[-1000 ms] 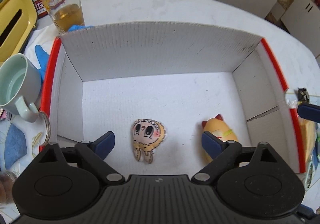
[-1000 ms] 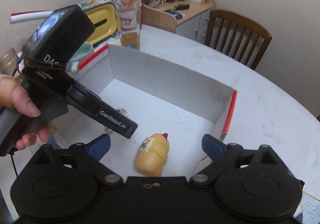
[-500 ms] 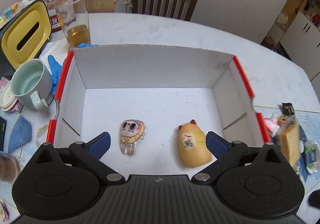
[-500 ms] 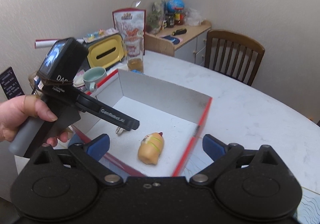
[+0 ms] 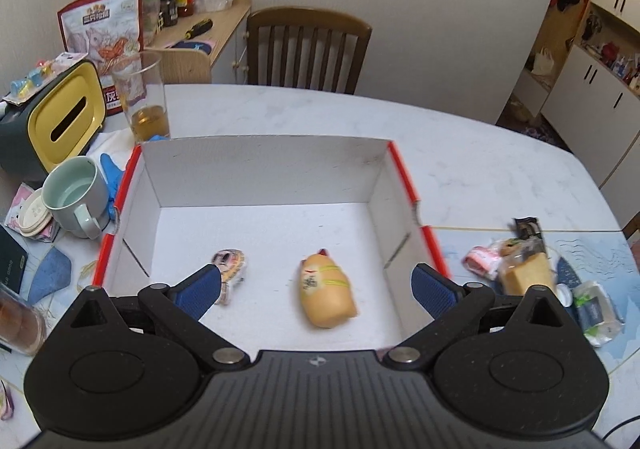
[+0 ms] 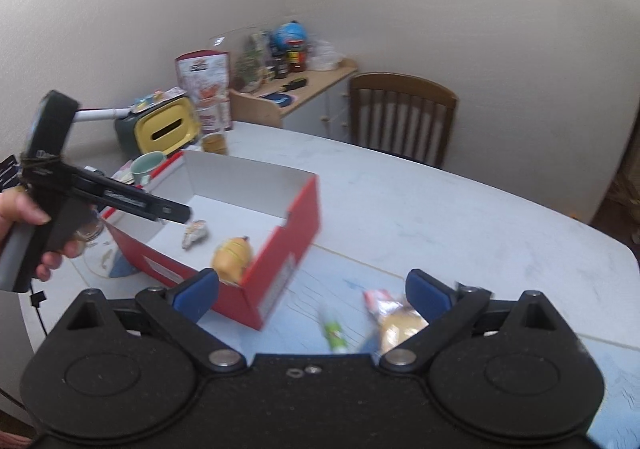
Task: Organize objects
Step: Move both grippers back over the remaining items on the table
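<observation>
- Two toys lie on the floor of the open red-and-white cardboard box (image 5: 416, 193): a flat cartoon-face charm (image 5: 232, 263) on the left and a soft orange cat-shaped squishy toy (image 5: 326, 291) on its side near the middle, clearly apart from each other.
- The left gripper (image 5: 316, 285) hovers above the near edge of the box, jaws spread wide with nothing between the pads.
- The right-wrist view agrees: a hand (image 6: 24, 225) holds that left tool over the near-left corner of the box, clear of both toys.
- The right gripper (image 6: 312, 295) is just as wide and just as empty, aimed over the box's near red corner toward the loose items on the white marble-look table (image 5: 460, 153).
- Still waiting outside the box, right of it: a wrapped yellow sponge-cake slice (image 5: 524, 273), a small pink-and-white packet (image 5: 482, 259), and a green-and-white tube (image 6: 334, 331).
- My read: two placings done, and we're between items, picking the next one.
- The next move should go to the right gripper: drop onto the cake or the pink packet, straddle it with the pads, then squeeze gently, since soft wrapping crumples easily.
- Watch the box's red side wall when carrying across; the load needs lifting clear over it before lowering in.
</observation>
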`<state>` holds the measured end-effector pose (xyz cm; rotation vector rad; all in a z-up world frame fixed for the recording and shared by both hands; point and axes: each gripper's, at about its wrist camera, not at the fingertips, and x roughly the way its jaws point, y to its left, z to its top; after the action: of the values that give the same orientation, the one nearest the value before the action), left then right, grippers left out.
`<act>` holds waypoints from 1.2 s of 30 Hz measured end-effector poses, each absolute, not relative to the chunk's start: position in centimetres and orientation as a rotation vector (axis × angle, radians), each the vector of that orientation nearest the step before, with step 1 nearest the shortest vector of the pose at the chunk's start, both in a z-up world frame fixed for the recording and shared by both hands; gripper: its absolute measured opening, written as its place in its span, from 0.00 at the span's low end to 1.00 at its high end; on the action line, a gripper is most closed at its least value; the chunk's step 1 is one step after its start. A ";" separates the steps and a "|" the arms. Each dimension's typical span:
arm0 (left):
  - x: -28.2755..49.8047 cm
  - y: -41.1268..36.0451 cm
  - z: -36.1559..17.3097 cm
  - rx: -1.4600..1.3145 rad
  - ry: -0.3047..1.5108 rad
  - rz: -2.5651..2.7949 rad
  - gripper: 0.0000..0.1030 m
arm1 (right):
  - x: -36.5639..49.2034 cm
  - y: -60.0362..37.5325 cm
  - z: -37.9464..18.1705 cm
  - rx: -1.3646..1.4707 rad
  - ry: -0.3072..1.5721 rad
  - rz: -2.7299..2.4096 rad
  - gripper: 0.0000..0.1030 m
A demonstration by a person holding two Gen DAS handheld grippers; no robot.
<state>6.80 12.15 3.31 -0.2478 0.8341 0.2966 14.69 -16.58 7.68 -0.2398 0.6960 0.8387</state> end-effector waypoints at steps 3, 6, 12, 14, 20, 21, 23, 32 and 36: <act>6.4 10.4 4.0 -0.238 0.815 0.285 0.99 | 14.8 -18.8 7.4 -0.232 0.702 0.807 0.97; 6.3 8.6 4.4 -0.226 0.803 0.276 0.99 | 14.7 -20.9 6.8 -0.223 0.710 0.781 0.97; 6.4 4.6 4.6 -0.166 0.797 0.270 0.99 | 14.8 -24.7 5.7 -0.194 0.727 0.733 0.97; 6.5 3.1 4.5 -0.133 0.788 0.271 0.99 | 14.8 -26.0 5.4 -0.181 0.732 0.717 0.97; 6.9 -1.4 3.6 -0.059 0.781 0.219 0.99 | 15.2 -29.2 4.5 -0.148 0.737 0.660 0.97; 7.1 -2.1 3.3 -0.053 0.785 0.212 0.99 | 15.2 -29.7 4.4 -0.144 0.737 0.650 0.97; 7.3 -3.5 2.7 -0.045 0.794 0.190 0.99 | 15.3 -30.8 3.9 -0.142 0.741 0.629 0.97; 8.8 -9.4 -1.1 -0.009 0.839 0.093 0.99 | 16.8 -34.4 1.3 -0.140 0.785 0.543 0.97; 9.6 -11.8 -3.3 0.009 0.866 0.053 0.99 | 17.7 -35.4 -0.3 -0.155 0.808 0.516 0.97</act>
<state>9.55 -11.80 -3.25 0.0088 0.8660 0.0530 17.68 -35.44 -0.32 -0.1549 0.8079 0.5160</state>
